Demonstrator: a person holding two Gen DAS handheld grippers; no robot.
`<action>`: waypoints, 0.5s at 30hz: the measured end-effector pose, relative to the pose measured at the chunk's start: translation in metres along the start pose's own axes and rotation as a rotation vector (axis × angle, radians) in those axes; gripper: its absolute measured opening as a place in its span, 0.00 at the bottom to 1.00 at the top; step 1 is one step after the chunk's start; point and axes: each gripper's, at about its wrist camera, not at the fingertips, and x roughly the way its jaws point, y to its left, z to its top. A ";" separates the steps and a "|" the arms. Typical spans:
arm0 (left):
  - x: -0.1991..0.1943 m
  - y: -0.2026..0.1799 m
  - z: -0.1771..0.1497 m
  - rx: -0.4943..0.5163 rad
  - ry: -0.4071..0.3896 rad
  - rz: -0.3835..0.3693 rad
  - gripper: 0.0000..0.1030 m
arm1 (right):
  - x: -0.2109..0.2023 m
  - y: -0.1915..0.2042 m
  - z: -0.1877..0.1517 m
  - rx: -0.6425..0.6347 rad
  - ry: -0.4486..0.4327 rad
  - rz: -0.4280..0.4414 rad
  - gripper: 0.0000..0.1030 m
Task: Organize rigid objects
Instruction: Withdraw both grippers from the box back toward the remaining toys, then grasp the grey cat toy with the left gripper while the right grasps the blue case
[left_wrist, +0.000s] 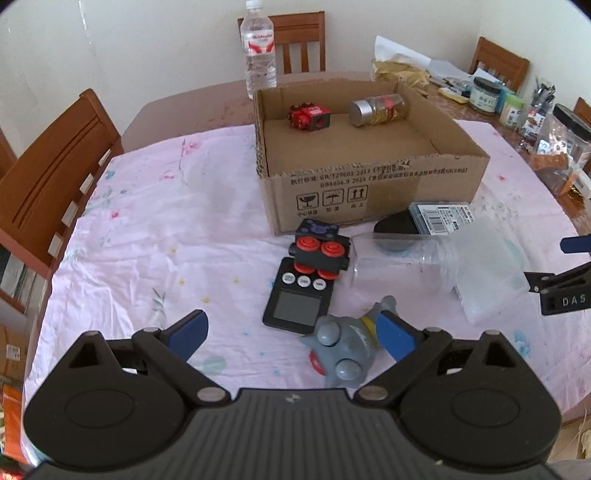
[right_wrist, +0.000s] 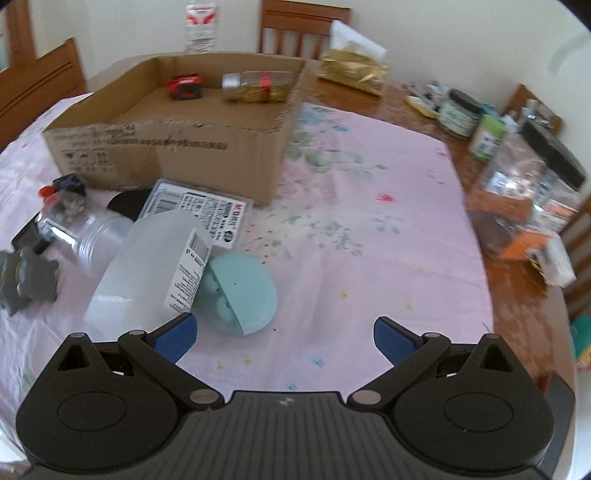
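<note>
Hovering low over the pink floral tablecloth (left_wrist: 147, 229), the left gripper (left_wrist: 291, 334) has its blue-padded jaws spread wide with nothing between them, though its right pad sits just beside the grey plastic toy figure with round knobs (left_wrist: 341, 350). Beyond that toy lies a black digital timer with a grey screen (left_wrist: 299, 295), and a black toy block with red round buttons (left_wrist: 320, 252) rests on the timer's far end. A clear plastic jar lying on its side (left_wrist: 391, 266) is just right of them, near a frosted translucent plastic box (right_wrist: 147, 266) and a flat black case with a printed label (right_wrist: 199, 210). The right gripper (right_wrist: 282, 338) is likewise wide open and empty, its left pad close to a pale teal rounded case (right_wrist: 245, 291) leaning against the frosted box. The open brown cardboard box (left_wrist: 369, 184) stands behind the clutter, holding a small red and black toy (left_wrist: 309, 117) and a glass jar with a silver lid (left_wrist: 376, 108) on its side, apart from each other.
</note>
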 end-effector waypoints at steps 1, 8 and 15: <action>0.000 -0.003 0.000 -0.004 0.005 0.004 0.94 | 0.002 -0.001 0.000 -0.018 -0.002 0.020 1.00; 0.004 -0.020 0.002 -0.025 0.041 0.049 0.94 | 0.017 -0.006 0.003 -0.116 -0.019 0.106 1.00; 0.006 -0.027 0.002 -0.063 0.063 0.066 0.94 | 0.035 -0.002 0.004 -0.183 -0.032 0.155 1.00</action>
